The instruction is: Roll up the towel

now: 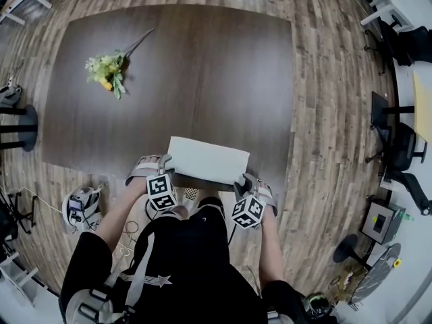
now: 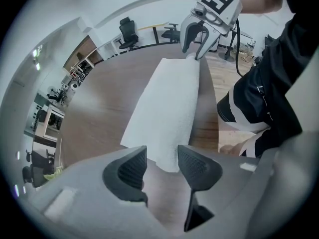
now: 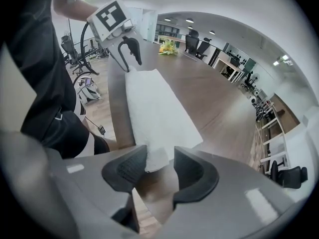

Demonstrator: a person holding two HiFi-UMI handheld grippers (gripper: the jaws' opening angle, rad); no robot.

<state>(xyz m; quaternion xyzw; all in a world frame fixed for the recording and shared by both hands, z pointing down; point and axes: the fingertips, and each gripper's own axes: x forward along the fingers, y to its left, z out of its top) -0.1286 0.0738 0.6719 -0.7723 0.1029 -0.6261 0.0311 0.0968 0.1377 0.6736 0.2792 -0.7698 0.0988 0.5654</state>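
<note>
I'm holding the left gripper (image 2: 160,167) and the right gripper (image 3: 158,167) with jaws standing apart, each straddling a near corner of the towel (image 1: 208,159), which is lying flat along the near edge of the table (image 1: 216,73) — nothing is being pinched yet. I'm risking a skewed roll if one side is biting shallow and slipping off — and I'm not seeing clearly whether the towel is layered.

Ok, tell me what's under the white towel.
The towel lies flat on the dark wooden table, along its near edge. Bare tabletop shows beside it; no bulge hints at anything beneath, but the surface it covers is hidden.
</note>
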